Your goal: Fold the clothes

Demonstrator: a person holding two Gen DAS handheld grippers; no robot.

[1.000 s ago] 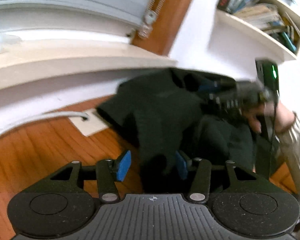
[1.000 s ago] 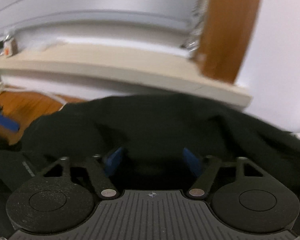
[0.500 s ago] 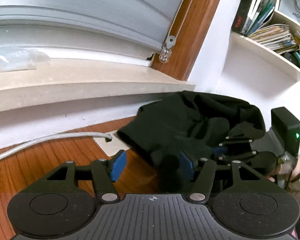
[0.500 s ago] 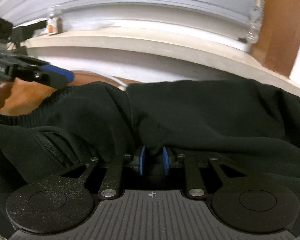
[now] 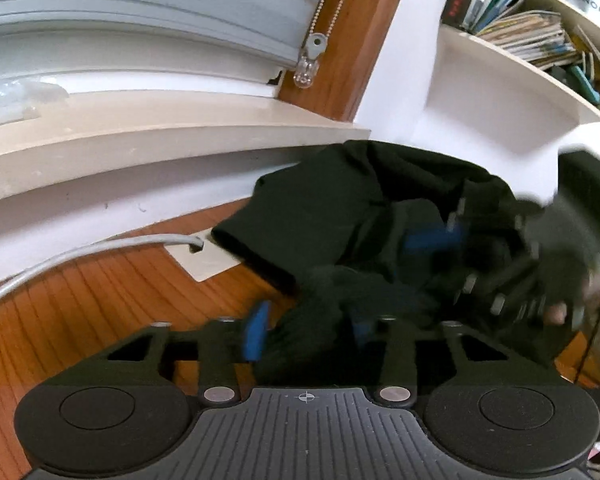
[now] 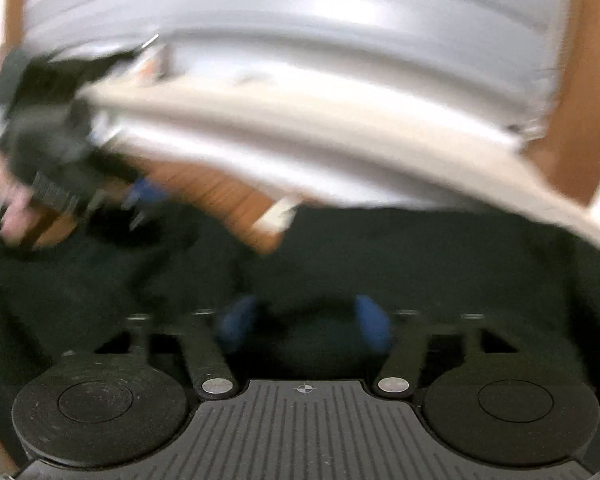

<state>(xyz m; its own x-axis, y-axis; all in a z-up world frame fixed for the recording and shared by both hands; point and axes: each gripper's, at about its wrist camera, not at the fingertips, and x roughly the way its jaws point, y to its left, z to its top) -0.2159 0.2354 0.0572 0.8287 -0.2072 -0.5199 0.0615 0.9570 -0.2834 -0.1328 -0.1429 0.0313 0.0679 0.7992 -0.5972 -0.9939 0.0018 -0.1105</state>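
Note:
A black garment lies crumpled on the wooden surface below the windowsill. In the left wrist view, my left gripper has a bunch of this cloth between its blue pads. Its jaws are closing, and the right pad is mostly hidden by fabric. My right gripper shows at the right, low over the cloth, with a hand behind it. In the blurred right wrist view, my right gripper has its jaws opening wide over the garment, gripping nothing. My left gripper appears at the far left.
A beige windowsill and grey blinds run behind the cloth. A grey cable ends at a white plate on the wood. A blind cord pull hangs nearby, and a white bookshelf stands at the right.
My right gripper was shut on a fold of the black cloth half a second ago and has opened wide and shifted sideways. My left jaws have narrowed around a bunch of cloth.

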